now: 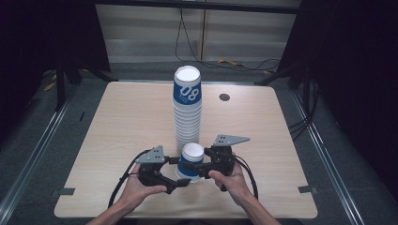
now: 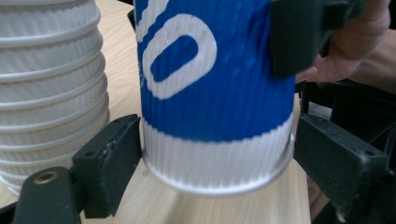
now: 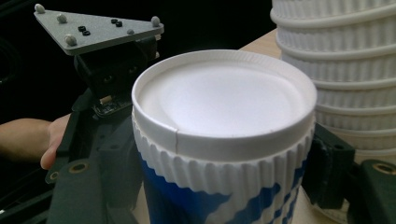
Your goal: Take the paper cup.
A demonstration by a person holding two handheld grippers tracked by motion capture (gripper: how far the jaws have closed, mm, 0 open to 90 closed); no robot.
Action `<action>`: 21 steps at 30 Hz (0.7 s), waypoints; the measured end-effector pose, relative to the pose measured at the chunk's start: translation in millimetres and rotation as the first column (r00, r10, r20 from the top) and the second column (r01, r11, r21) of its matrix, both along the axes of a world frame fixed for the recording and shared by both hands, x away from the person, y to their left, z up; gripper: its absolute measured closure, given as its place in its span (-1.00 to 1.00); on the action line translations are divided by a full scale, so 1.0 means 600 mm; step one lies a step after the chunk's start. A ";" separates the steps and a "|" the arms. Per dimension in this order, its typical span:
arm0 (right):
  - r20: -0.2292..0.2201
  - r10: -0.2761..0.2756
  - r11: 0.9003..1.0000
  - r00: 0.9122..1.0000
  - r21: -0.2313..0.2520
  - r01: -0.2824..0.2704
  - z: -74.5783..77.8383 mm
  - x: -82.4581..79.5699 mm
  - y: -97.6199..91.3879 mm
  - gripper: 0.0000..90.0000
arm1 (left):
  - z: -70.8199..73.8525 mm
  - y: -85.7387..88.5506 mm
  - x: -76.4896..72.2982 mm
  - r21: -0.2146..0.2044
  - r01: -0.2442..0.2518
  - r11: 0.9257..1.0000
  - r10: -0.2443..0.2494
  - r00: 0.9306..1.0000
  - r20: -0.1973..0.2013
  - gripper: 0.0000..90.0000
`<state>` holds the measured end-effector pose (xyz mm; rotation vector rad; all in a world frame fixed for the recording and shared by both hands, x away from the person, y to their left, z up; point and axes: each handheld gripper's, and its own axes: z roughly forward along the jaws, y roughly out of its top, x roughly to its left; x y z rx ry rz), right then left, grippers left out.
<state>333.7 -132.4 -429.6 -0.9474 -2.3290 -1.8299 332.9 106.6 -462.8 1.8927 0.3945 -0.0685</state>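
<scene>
- My left gripper has its fingers pressed on the rim end of the upside-down blue cup.
- My right gripper is clamped round the cup's upper part.
- The cup sits on the table, just in front of the cup stack.

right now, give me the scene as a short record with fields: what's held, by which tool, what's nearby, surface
held: upside-down blue and white paper cup, base up
left tool: jaws around the cup's lower rim, left jaw touching; full grip unclear
right tool: jaws shut on the cup's upper part
nearby: tall stack of upside-down cups just behind, close beside the held cup
surface: light wooden table
</scene>
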 end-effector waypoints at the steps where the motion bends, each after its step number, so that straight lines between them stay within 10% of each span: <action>1: 0.005 0.001 1.000 1.000 -0.004 -0.001 0.000 -0.002 0.002 -0.39 | -0.001 -0.004 0.000 0.009 0.001 1.000 -0.001 1.000 0.002 -0.70; 21: 0.032 0.029 1.000 0.999 -0.010 -0.029 -0.006 -0.014 0.023 -0.39 | -0.006 -0.008 0.000 -0.012 0.005 1.000 -0.005 1.000 0.007 -0.70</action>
